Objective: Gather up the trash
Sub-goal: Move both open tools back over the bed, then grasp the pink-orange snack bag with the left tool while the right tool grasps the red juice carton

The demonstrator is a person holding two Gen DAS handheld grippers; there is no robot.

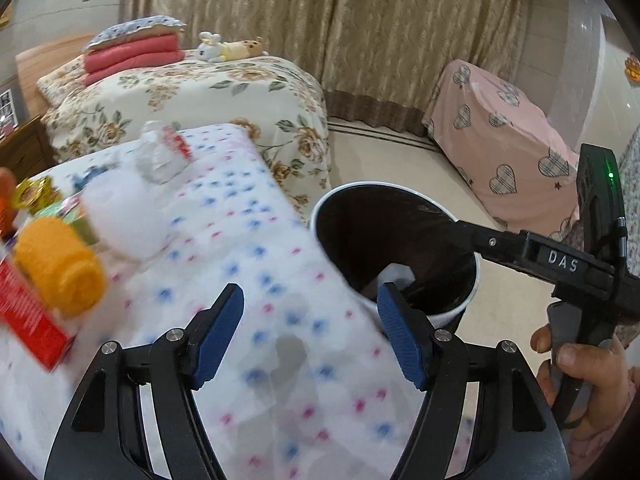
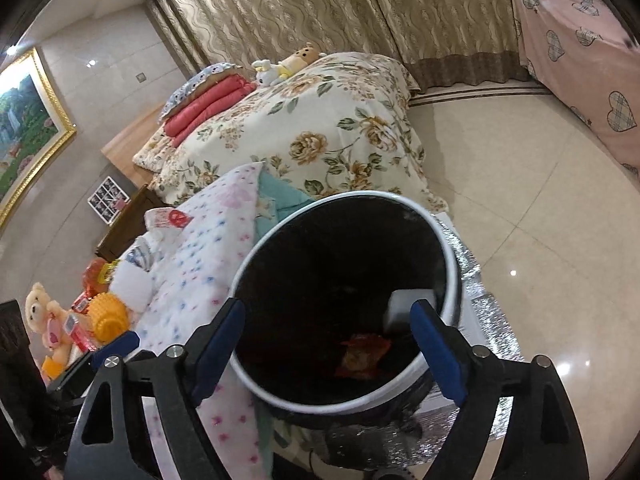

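A trash bin (image 1: 452, 308) with a white rim and black liner stands beside the dotted table; it also shows in the right wrist view (image 2: 450, 248). Inside lie a white tissue (image 2: 404, 304) and a red-orange snack wrapper (image 2: 360, 356). My right gripper (image 2: 332, 344) is open and empty right above the bin's mouth; its arm (image 1: 532, 250) reaches over the bin in the left wrist view. My left gripper (image 1: 310, 336) is open and empty above the dotted cloth (image 1: 256, 248). On the table lie a crumpled clear plastic wrapper (image 1: 164, 152) and a white tissue wad (image 1: 124, 220).
An orange rolled towel (image 1: 60, 264), a red box (image 1: 28, 320) and small packets sit at the table's left. A teddy bear (image 2: 44, 316) sits left. A floral bed (image 1: 192, 96) is behind, a pink covered piece of furniture (image 1: 500, 136) at right, silver foil mat (image 2: 484, 308) under the bin.
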